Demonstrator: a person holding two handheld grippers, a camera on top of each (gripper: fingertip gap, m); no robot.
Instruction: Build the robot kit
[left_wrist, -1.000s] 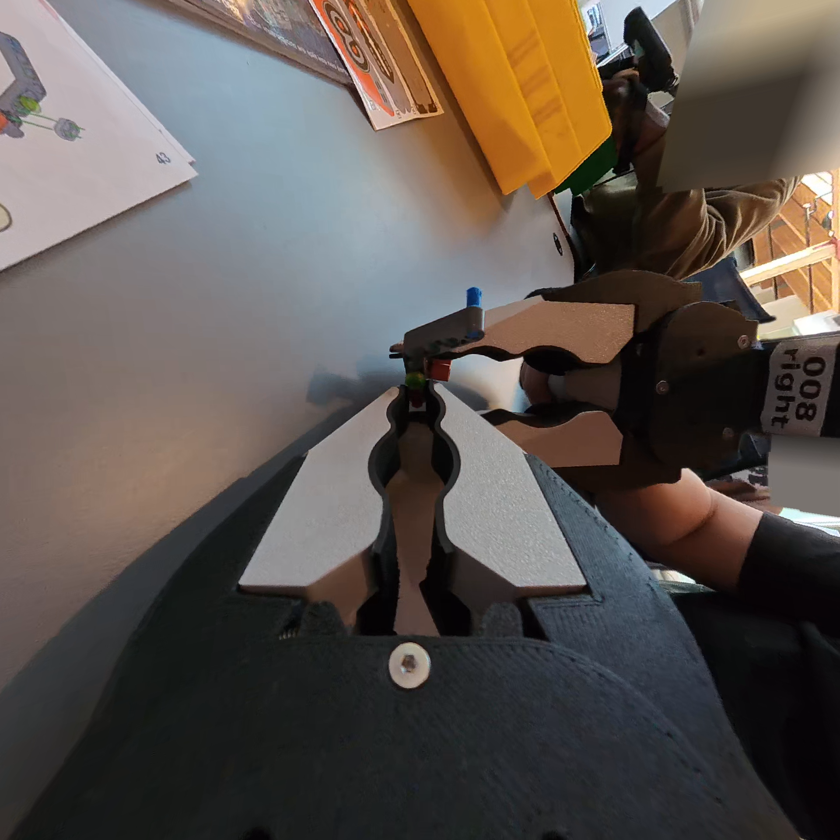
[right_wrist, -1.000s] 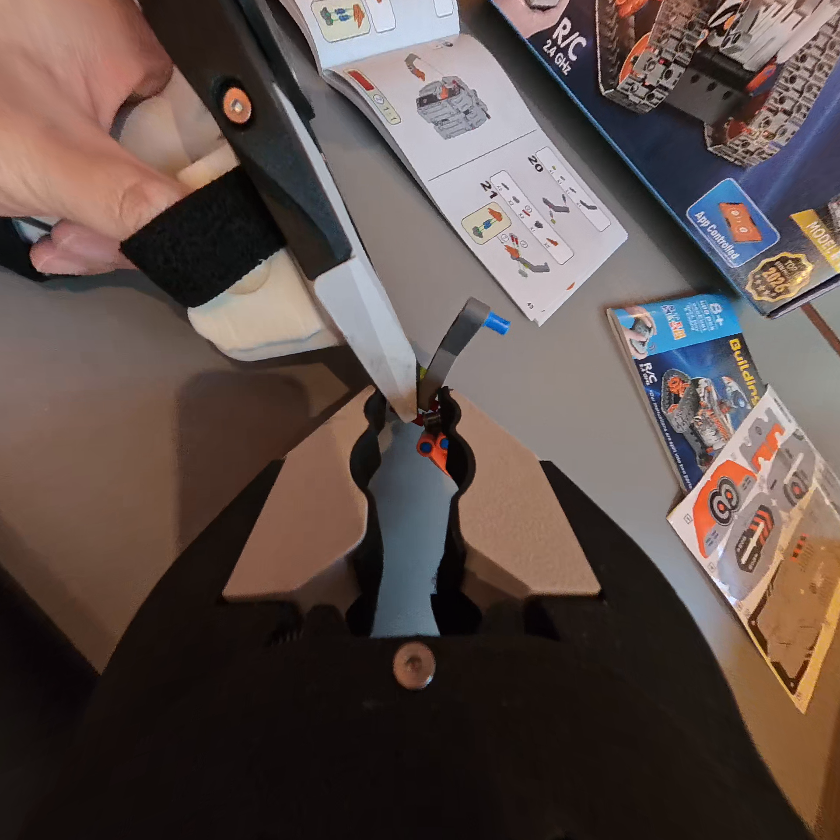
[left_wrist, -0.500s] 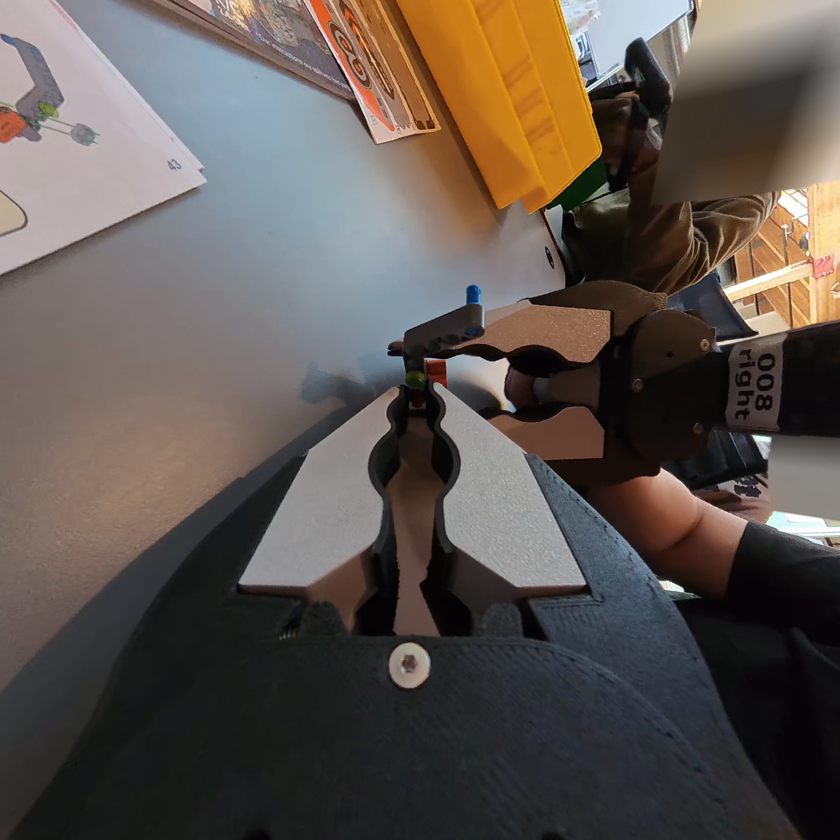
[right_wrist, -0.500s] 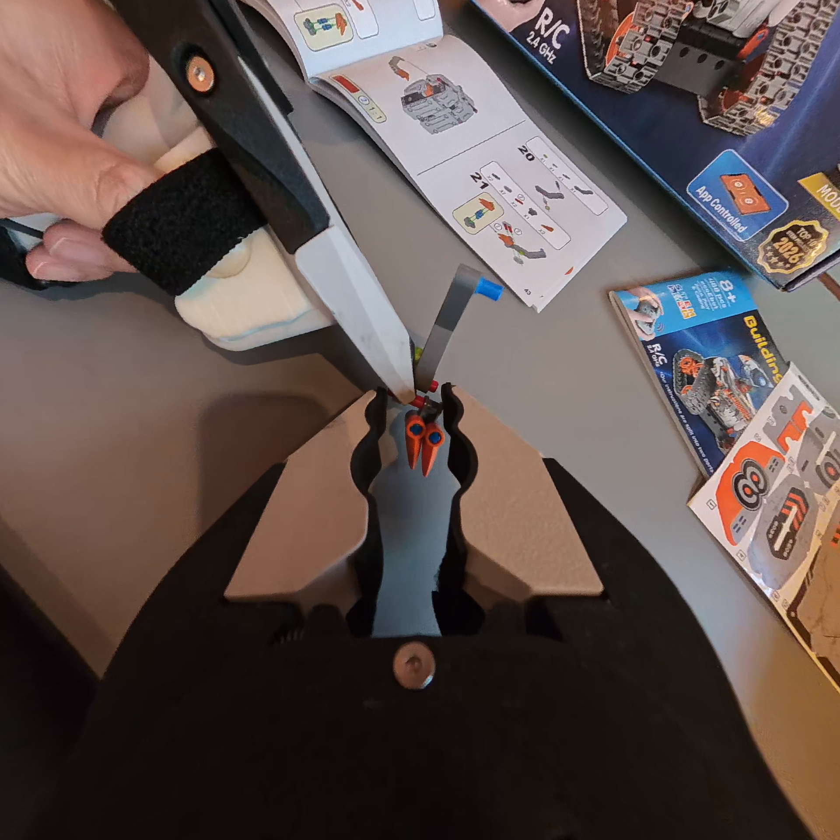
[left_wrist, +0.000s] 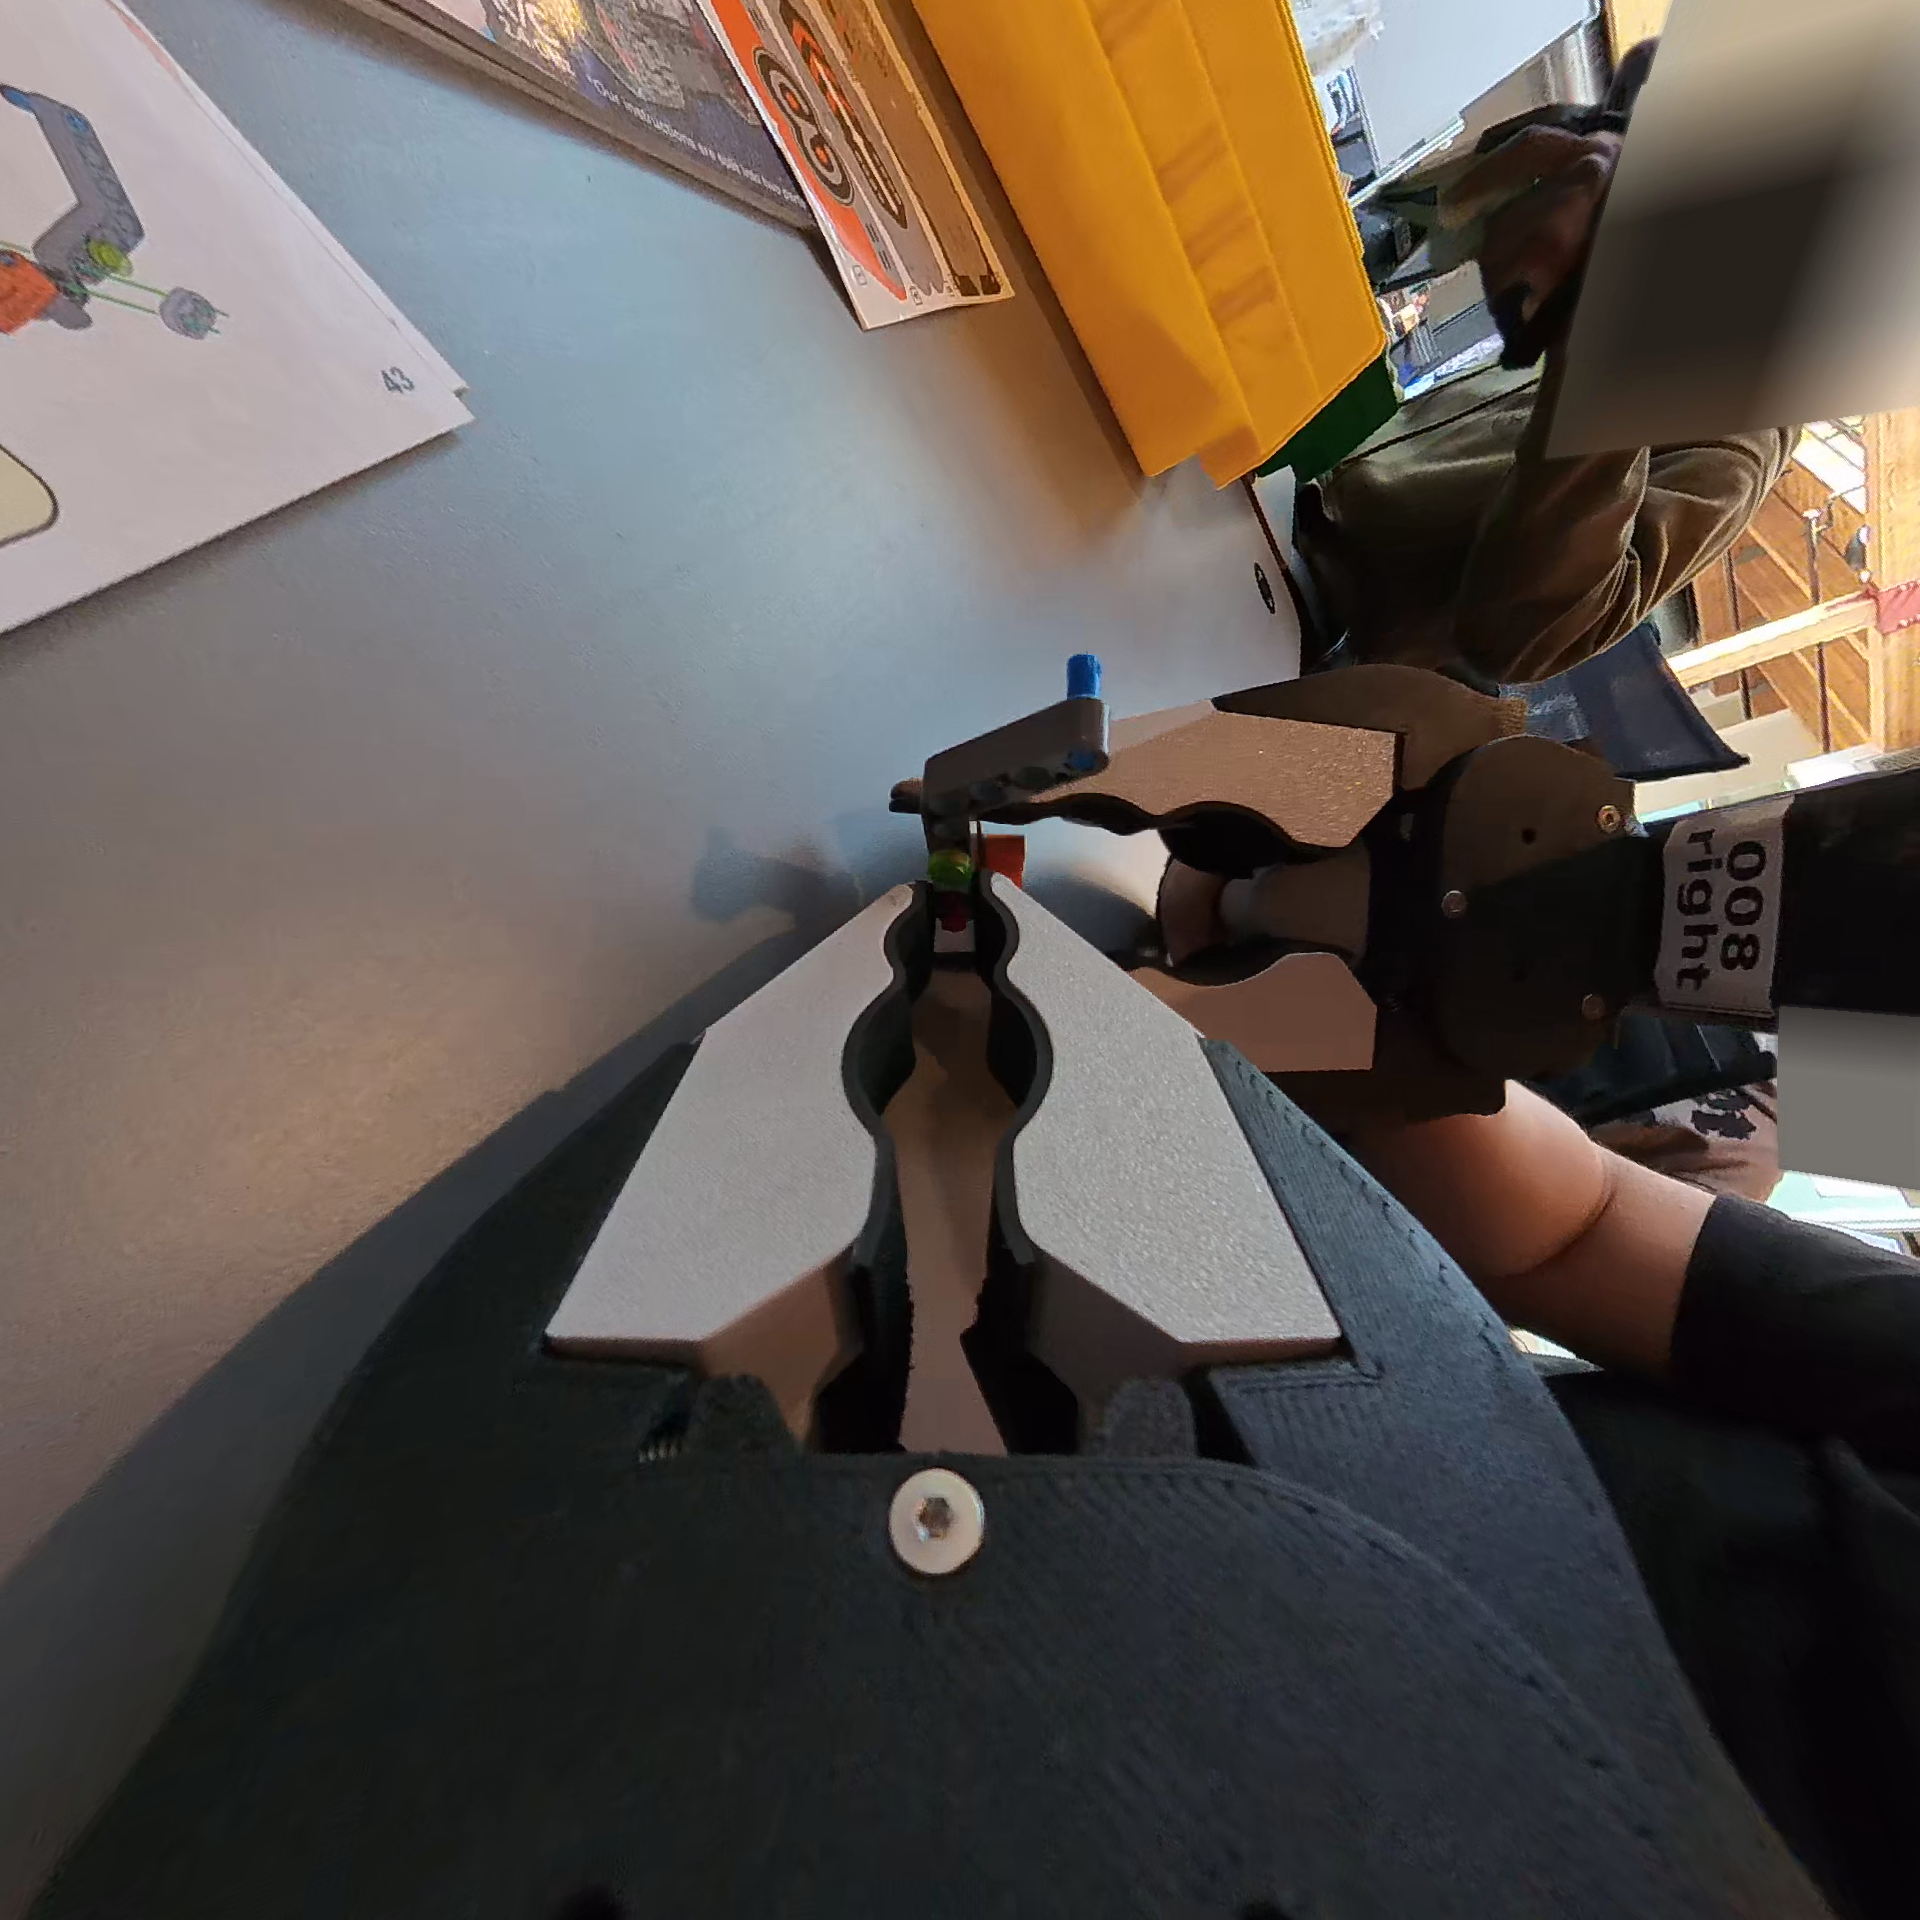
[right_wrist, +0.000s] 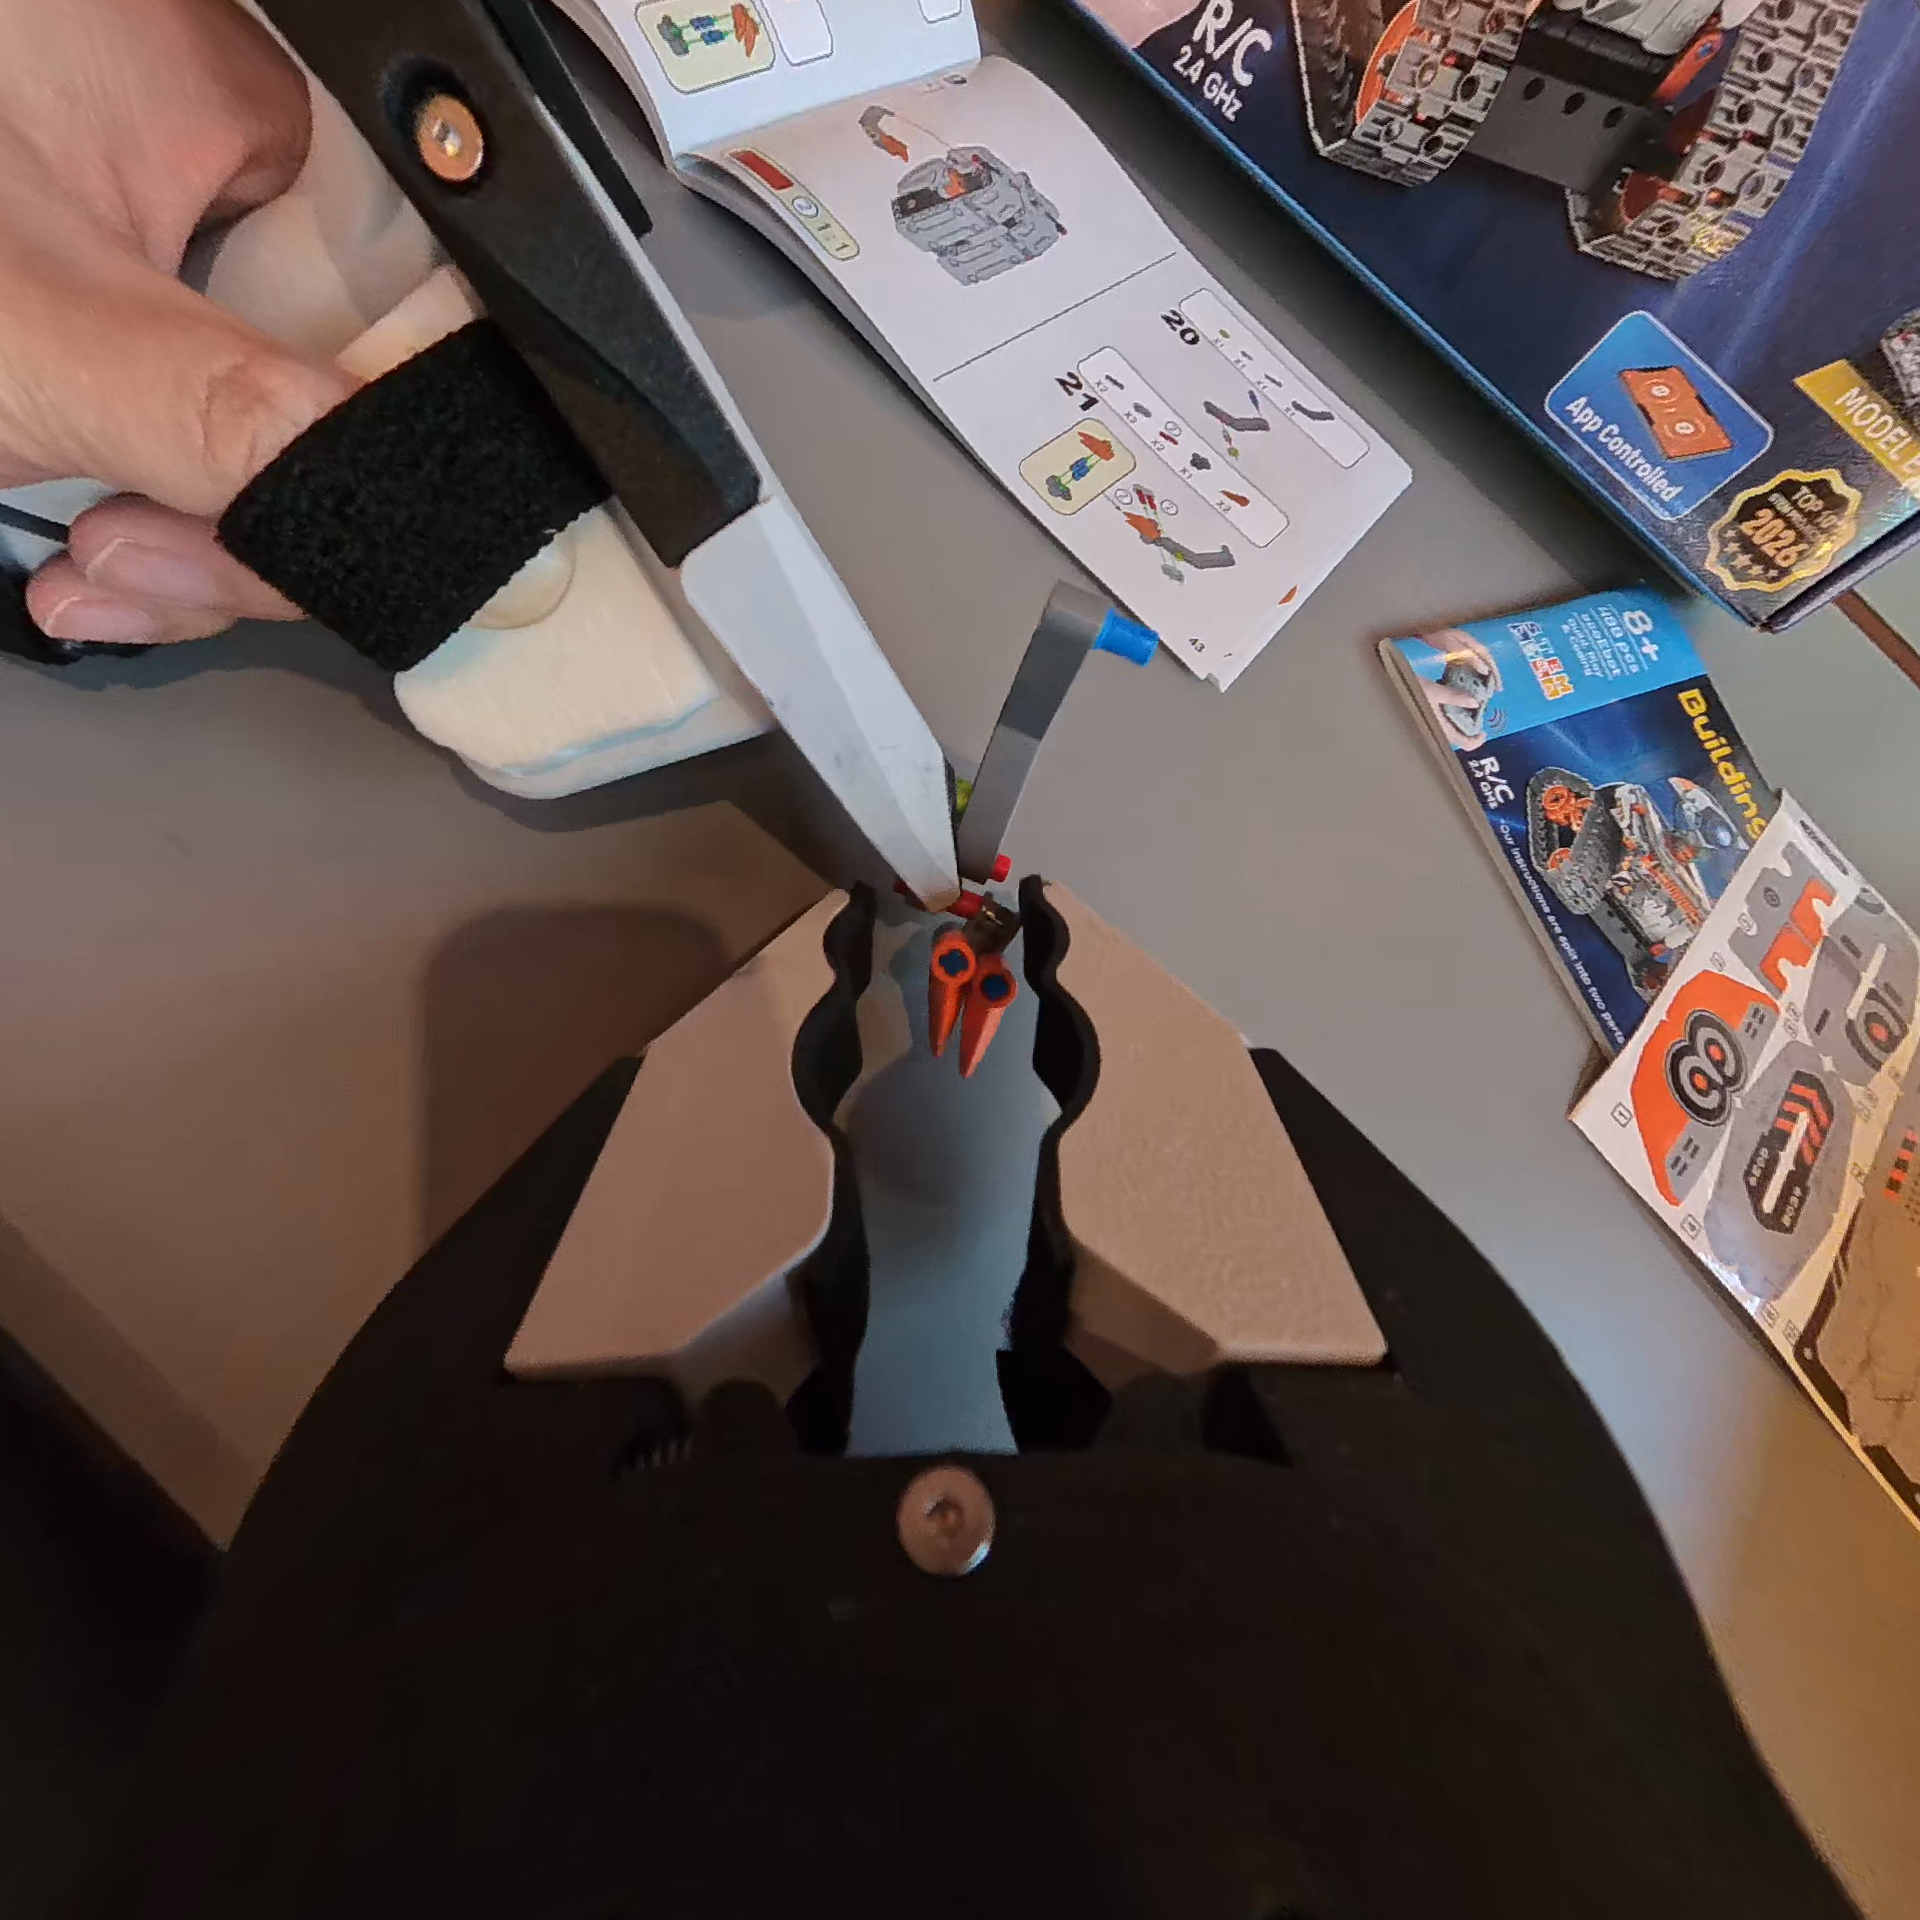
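My left gripper (left_wrist: 951, 902) is shut on a small brick assembly (left_wrist: 951, 878) with a red pin and a green bush at its fingertips. A grey bent beam (left_wrist: 1013, 764) with a blue pin (left_wrist: 1083, 681) stands up from it. In the right wrist view the left gripper's white finger (right_wrist: 831, 717) comes in from the upper left. The beam (right_wrist: 1023, 727) and blue pin (right_wrist: 1127, 634) rise beyond it. My right gripper (right_wrist: 948, 904) is open, its jaws on either side of two orange claw pieces (right_wrist: 971, 997) of the assembly. It also shows in the left wrist view (left_wrist: 1091, 883).
On the grey table (right_wrist: 1247, 831) lie an open instruction booklet (right_wrist: 1039, 312), a blue toy box (right_wrist: 1558, 208), a small blue leaflet (right_wrist: 1600, 790) and a sticker sheet (right_wrist: 1787, 1091). A yellow bin (left_wrist: 1143, 208) stands at the table's far edge. A hand (right_wrist: 114, 343) holds the left gripper. Left and right tips are no more than a few centimetres apart.
The assembly has turned in the left gripper, so both orange claws now face the right wrist camera and the grey beam reaches farther up. The right gripper has shifted slightly and stays open.
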